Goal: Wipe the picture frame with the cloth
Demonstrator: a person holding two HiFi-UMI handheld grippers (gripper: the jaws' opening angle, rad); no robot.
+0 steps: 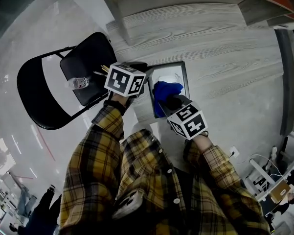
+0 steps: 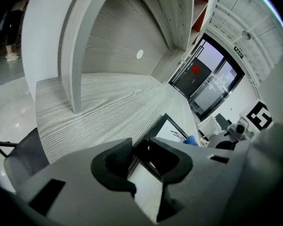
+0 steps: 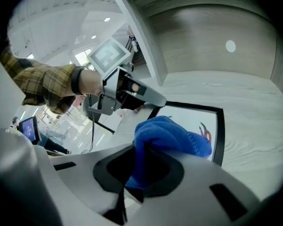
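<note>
A black-edged picture frame [image 1: 182, 77] with a white picture lies flat on the grey wood-grain top [image 1: 225, 48]. My left gripper [image 1: 146, 82] holds the frame's left edge. In the left gripper view the frame's black edge [image 2: 172, 126] runs between the pads of the left gripper [image 2: 141, 157]. A blue cloth [image 1: 167, 90] rests bunched on the picture, with my right gripper [image 1: 170, 103] shut on it from the near side. In the right gripper view the cloth [image 3: 172, 135] bulges out of the right gripper [image 3: 143, 166] over the frame [image 3: 219, 126]; the left gripper [image 3: 132, 91] shows beyond it.
A black folding chair [image 1: 39, 89] stands left of the top, with a clear bottle [image 1: 79, 82] on its seat. A white upright [image 2: 73, 55] rises at the top's far side. Cables and a wall socket [image 1: 233, 153] lie at lower right.
</note>
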